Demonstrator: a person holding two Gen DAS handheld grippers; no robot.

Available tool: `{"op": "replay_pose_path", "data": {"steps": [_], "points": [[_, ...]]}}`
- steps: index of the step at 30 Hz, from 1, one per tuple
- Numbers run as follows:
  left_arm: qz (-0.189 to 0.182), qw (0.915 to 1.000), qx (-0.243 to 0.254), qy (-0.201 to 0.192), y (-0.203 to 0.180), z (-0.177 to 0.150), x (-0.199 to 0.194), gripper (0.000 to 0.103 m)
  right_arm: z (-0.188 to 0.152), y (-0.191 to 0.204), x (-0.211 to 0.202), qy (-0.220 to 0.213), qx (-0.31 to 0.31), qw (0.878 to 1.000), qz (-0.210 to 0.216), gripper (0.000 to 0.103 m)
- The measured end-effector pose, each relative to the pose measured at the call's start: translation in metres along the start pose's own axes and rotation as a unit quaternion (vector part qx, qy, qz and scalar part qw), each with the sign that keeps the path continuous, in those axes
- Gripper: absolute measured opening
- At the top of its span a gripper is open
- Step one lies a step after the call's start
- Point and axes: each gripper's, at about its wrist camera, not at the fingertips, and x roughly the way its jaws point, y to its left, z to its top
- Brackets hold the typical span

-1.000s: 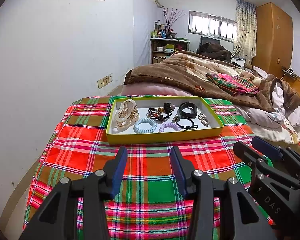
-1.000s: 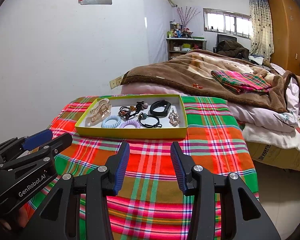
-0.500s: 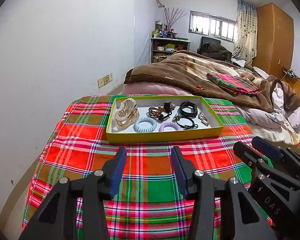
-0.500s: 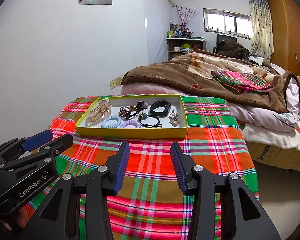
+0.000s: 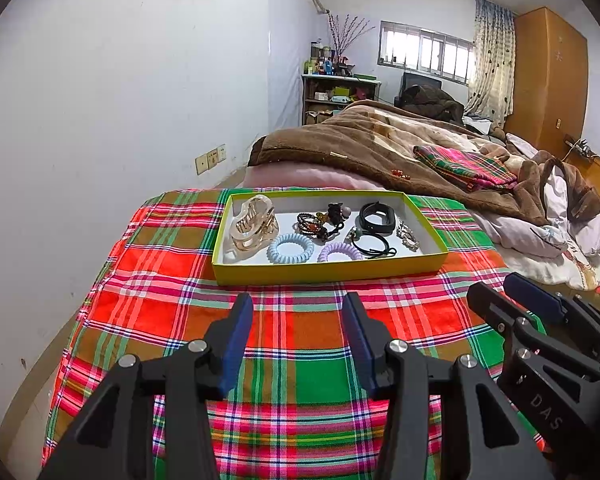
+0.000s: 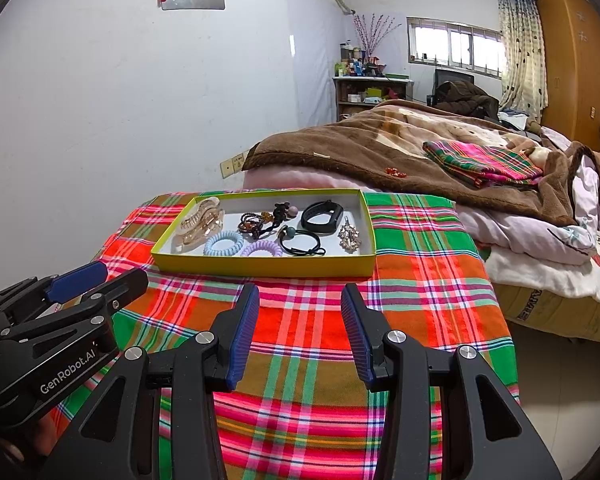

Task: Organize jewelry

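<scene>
A shallow yellow tray (image 5: 328, 270) (image 6: 260, 268) sits on the plaid cloth ahead of both grippers. It holds a clear hair claw (image 5: 254, 228) (image 6: 200, 224), a blue coil tie (image 5: 290, 248) (image 6: 223, 243), a purple coil tie (image 5: 339, 252) (image 6: 261, 249), a bead bracelet (image 5: 312, 222), black elastics (image 5: 374, 246) (image 6: 302, 242), a black band (image 5: 377, 216) (image 6: 322, 216) and a silver brooch (image 5: 408, 236) (image 6: 349, 236). My left gripper (image 5: 296, 316) is open and empty, short of the tray. My right gripper (image 6: 298, 308) is open and empty beside it.
The plaid cloth (image 5: 300, 360) covers a small table against the white wall on the left. A bed with a brown blanket (image 5: 380, 148) and a folded plaid cloth (image 5: 464, 168) lies behind and to the right. Floor drops off at right (image 6: 560, 380).
Both views have shifted only slightly; the grippers stay open and the tray's contents have not moved.
</scene>
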Motion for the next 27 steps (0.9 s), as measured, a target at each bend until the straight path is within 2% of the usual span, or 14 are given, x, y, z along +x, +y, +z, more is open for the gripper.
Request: {"op": "replay_pose_path", "data": {"steps": [27], "points": [[-0.002,1.0000,-0.003,0.005,0.0002,-0.0012,0.0017,0.048,-0.0008,-0.0005,0.0003,-0.001,-0.001,1.000,0.001,0.043]]}}
